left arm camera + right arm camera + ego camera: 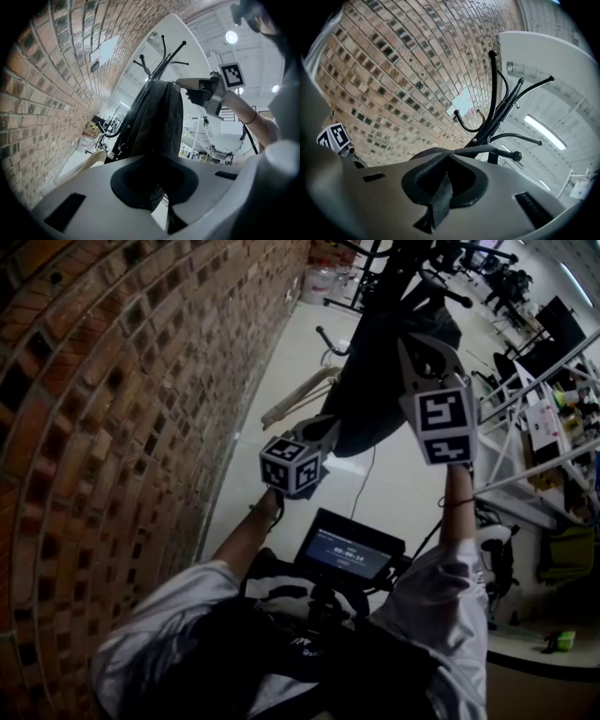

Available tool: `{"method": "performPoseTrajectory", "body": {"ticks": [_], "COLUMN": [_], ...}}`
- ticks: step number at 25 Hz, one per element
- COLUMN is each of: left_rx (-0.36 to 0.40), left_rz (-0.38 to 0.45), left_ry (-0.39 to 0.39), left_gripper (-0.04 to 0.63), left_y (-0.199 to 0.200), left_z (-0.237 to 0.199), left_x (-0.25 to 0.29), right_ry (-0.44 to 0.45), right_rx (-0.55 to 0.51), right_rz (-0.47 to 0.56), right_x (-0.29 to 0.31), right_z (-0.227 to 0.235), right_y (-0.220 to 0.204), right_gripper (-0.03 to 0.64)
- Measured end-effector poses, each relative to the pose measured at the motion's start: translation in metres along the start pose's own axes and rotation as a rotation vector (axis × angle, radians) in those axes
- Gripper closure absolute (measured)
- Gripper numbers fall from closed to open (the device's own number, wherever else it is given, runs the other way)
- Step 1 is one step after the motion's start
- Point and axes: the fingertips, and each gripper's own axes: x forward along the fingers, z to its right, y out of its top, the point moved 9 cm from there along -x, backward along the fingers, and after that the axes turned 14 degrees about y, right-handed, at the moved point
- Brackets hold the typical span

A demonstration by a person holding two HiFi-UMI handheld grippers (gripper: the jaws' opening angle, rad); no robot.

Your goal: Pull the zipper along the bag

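Firmly, my left claw [158, 202] pinches the bag [157, 122] by its soft dark cloth; my right claw [440, 185] clamps one ribbed strap [439, 202].

Brick wall [112, 427] close left, bag [384, 381] on coat rack [493, 89] ahead, open floor [272, 352] between, shelving [539, 418] right.

One left tool [330, 434], one right tool [419, 351], one bag [380, 390], one coat stand [493, 89], one screen [349, 554].
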Motion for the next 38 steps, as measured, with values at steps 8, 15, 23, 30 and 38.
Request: {"method": "performPoseTrajectory", "body": {"ticks": [8, 15, 23, 30, 38], "left_rx": [0.025, 0.020, 0.034, 0.038, 0.032], "left_rz": [0.003, 0.004, 0.000, 0.001, -0.002], "left_ry": [0.009, 0.002, 0.001, 0.003, 0.003], "left_gripper": [0.577, 0.578, 0.578, 0.578, 0.578], "left_y": [0.001, -0.002, -0.001, -0.002, -0.002], "left_z": [0.001, 0.004, 0.007, 0.009, 0.009], "left_x": [0.003, 0.005, 0.008, 0.010, 0.011], "right_ry": [0.169, 0.219, 0.230, 0.240, 0.213], "right_rx": [0.182, 0.098, -0.011, -0.078, -0.094], "right_rz": [0.054, -0.026, -0.101, -0.153, -0.150], "right_x": [0.000, -0.003, -0.004, -0.003, -0.004], "right_z": [0.014, 0.010, 0.002, -0.005, -0.012], "right_y": [-0.005, 0.008, 0.015, 0.018, 0.017], "right_gripper": [0.611, 0.612, 0.609, 0.597, 0.597]}}
